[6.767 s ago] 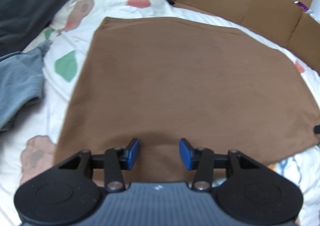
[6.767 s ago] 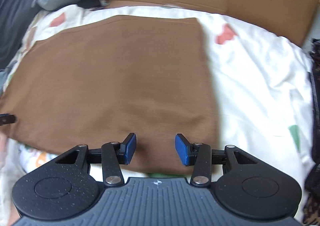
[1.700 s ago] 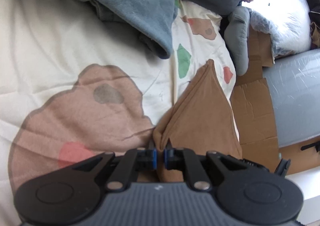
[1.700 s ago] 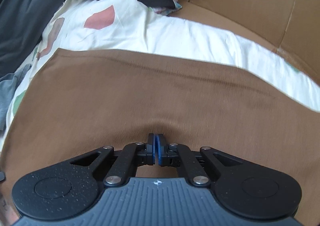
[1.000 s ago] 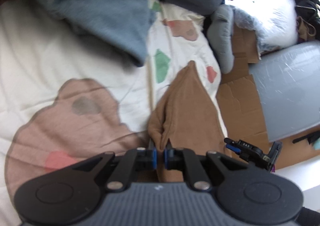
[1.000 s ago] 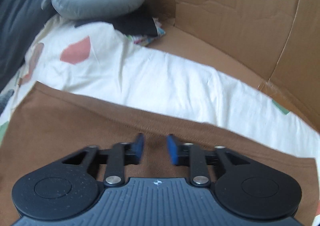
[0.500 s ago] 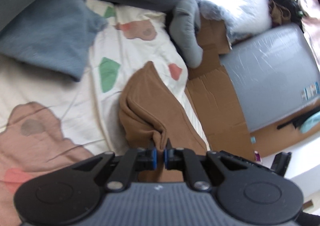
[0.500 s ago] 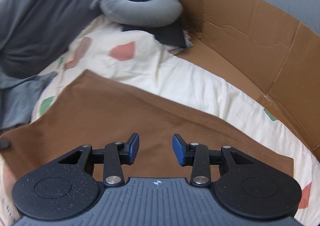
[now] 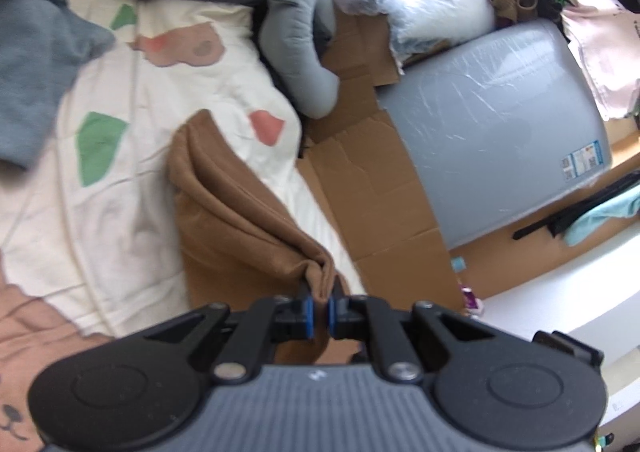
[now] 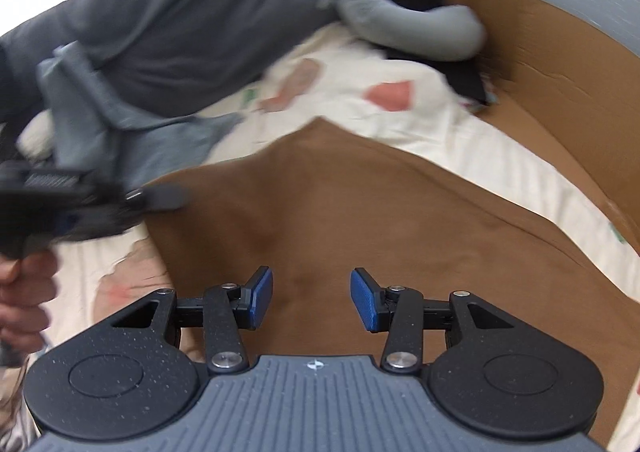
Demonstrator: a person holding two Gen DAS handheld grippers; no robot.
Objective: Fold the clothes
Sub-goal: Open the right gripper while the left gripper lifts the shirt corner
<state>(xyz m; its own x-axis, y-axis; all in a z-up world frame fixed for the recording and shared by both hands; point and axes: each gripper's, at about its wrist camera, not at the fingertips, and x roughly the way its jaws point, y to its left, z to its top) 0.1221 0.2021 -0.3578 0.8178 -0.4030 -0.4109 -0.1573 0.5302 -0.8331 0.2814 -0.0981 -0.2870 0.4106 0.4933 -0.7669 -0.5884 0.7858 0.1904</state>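
Note:
A brown garment [image 9: 236, 219] lies on the patterned white bed sheet [image 9: 132, 187]. My left gripper [image 9: 319, 312] is shut on a bunched corner of it, and the cloth rises in folds from the bed to the blue pads. In the right wrist view the same brown garment [image 10: 360, 195] spreads wide and flat under my right gripper [image 10: 312, 300], which stands open above it with nothing between its fingers. The left gripper [image 10: 60, 203] shows blurred at that view's left edge, held by a hand [image 10: 24, 292].
Grey clothes [image 10: 180, 23] and a dark blanket are heaped at the head of the bed beside a grey curved pillow [image 9: 304, 51]. Cardboard panels [image 10: 568, 51] line the far side of the bed. A grey mattress or bin [image 9: 496, 123] stands past the cardboard.
The right gripper let go of the brown garment's edge, opened wide and drew back. The left gripper stayed shut on its corner and carried it up and across, folding the cloth over.

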